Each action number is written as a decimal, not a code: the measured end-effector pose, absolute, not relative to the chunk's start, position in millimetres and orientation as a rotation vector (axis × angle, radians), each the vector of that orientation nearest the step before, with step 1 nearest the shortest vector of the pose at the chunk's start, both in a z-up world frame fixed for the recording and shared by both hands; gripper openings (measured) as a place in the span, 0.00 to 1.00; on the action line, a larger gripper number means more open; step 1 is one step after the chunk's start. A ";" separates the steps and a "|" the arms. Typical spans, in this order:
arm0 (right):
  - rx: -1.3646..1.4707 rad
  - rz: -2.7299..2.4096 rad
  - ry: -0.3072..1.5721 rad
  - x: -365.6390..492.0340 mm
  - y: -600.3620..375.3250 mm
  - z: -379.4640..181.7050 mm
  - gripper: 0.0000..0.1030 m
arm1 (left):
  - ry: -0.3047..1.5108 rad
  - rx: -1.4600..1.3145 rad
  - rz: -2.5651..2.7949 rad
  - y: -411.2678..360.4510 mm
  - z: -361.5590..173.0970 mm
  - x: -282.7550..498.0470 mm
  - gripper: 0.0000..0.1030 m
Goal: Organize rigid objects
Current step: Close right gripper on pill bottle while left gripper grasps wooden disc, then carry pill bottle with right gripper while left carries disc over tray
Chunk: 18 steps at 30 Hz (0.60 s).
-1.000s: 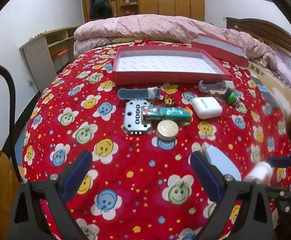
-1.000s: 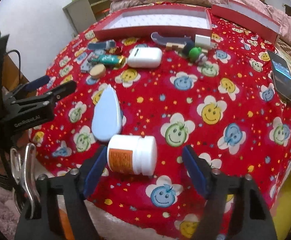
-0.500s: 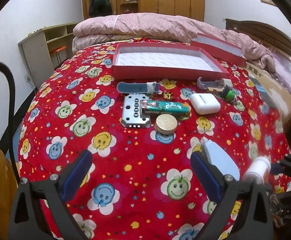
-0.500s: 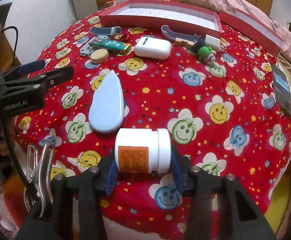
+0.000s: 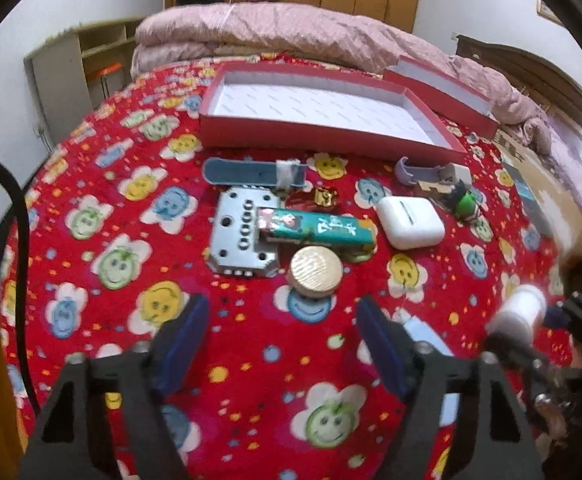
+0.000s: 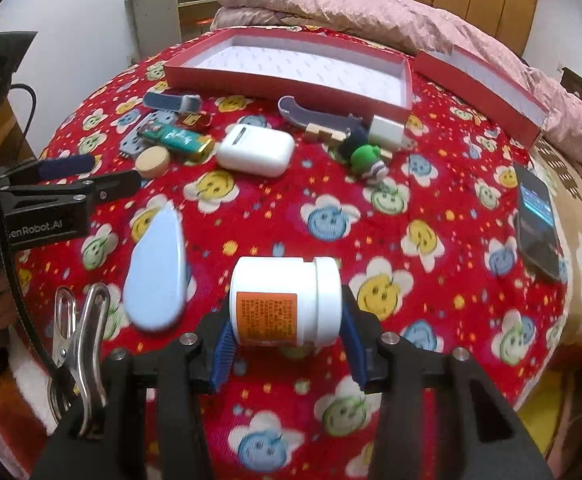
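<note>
My right gripper [image 6: 287, 320] is shut on a white pill bottle [image 6: 285, 300] with an orange label and holds it sideways above the red smiley blanket. The bottle also shows in the left wrist view [image 5: 519, 312]. My left gripper [image 5: 283, 332] is open and empty, just short of a round gold tin [image 5: 316, 270]. Beyond lie a grey metal plate [image 5: 239, 236], a green tube [image 5: 315, 230], a white earbud case [image 5: 409, 222] and a blue oval case [image 6: 155, 268]. The open red box [image 6: 291, 80] sits at the back.
The red box lid [image 6: 479, 88] leans at the back right. A black phone [image 6: 537, 224] lies at the right edge of the bed. A green toy [image 6: 365, 158], a white charger [image 6: 387, 132] and two small skateboards [image 5: 255, 172] lie before the box.
My right gripper closed on the pill bottle and lifted it off the blanket. My left gripper moved forward toward the gold tin and narrowed a little.
</note>
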State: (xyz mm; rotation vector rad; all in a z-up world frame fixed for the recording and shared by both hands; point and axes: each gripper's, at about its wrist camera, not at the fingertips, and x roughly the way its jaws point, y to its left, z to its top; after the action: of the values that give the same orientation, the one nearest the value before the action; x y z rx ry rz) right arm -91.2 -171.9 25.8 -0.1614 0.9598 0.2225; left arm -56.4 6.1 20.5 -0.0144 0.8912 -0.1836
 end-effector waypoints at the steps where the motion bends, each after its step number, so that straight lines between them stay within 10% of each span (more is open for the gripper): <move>1: -0.158 0.222 0.958 -88.1 -171.9 24.8 0.45 | 0.903 -0.028 -0.193 4.4 19.2 -53.8 0.64; 13: -0.086 0.264 0.939 -78.3 -180.8 9.2 0.45 | 0.865 0.074 -0.164 -28.6 11.7 -34.9 0.55; 18: -0.051 0.280 0.924 -79.6 -185.8 8.0 0.46 | 0.855 0.093 -0.153 -33.0 12.5 -33.2 0.35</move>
State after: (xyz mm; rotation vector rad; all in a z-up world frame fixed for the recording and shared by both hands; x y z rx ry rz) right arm -79.6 -185.8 8.0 -0.0507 0.9236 0.2798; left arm -33.2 -33.0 12.5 0.0926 0.8549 -0.1530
